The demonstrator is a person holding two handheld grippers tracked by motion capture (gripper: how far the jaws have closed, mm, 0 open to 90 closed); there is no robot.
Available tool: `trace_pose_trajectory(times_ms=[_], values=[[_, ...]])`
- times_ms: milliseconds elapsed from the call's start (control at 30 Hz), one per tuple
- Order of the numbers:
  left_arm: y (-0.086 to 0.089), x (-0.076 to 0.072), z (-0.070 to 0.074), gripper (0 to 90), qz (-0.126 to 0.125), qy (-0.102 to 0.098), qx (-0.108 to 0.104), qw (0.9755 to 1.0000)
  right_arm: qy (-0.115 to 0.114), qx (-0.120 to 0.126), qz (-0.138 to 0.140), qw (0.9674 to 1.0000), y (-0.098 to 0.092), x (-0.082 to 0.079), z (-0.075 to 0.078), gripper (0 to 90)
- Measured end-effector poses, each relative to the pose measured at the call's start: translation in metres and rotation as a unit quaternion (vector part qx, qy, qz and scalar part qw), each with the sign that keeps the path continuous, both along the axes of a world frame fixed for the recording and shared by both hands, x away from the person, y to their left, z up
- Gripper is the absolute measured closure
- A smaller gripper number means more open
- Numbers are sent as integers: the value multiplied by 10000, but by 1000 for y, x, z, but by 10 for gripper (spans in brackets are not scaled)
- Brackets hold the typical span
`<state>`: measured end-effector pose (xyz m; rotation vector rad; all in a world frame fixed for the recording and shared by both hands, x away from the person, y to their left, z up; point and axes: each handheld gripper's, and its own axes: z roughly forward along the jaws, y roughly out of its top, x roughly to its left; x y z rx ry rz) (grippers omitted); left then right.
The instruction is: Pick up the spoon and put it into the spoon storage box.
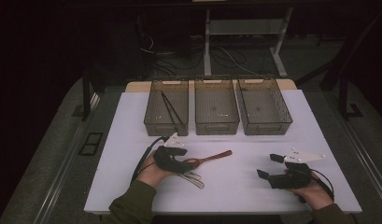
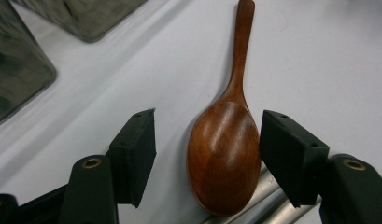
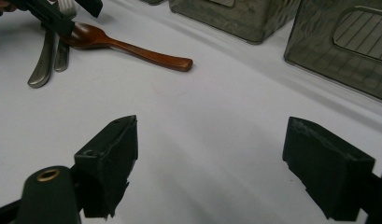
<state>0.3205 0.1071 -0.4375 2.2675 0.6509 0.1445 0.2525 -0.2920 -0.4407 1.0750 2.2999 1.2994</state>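
Left gripper jaws apart, straddling the bowl of the wooden spoon; right pad looks to touch it, left pad clear. Spoon is smooth red-brown wood, lying left of worktop centre on metal cutlery. Right gripper wide open, holding nothing

We see a wooden spoon, red-brown, smooth and polished, with a soft shine on its bowl. Under it lie metal handles with a brushed, dull finish. The table top is white, matt and smooth. The three far bins look like smoky clear plastic. The gripper pads are black, matt rubber.
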Motion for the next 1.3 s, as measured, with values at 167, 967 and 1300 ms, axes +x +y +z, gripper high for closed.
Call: trace_pose_trajectory(times_ms=[167,967,1300], values=[[-2,-1,-1,377,-20,11,34,10000,-3,-5,-3,10000,0,0,0,184],[-11,-7,-5,508,-398,-38,411,9984,-14,-19,-16,10000,0,0,0,184],[-12,-9,-2,572,-464,-173,319,9983,-12,-22,-14,10000,0,0,0,184]])
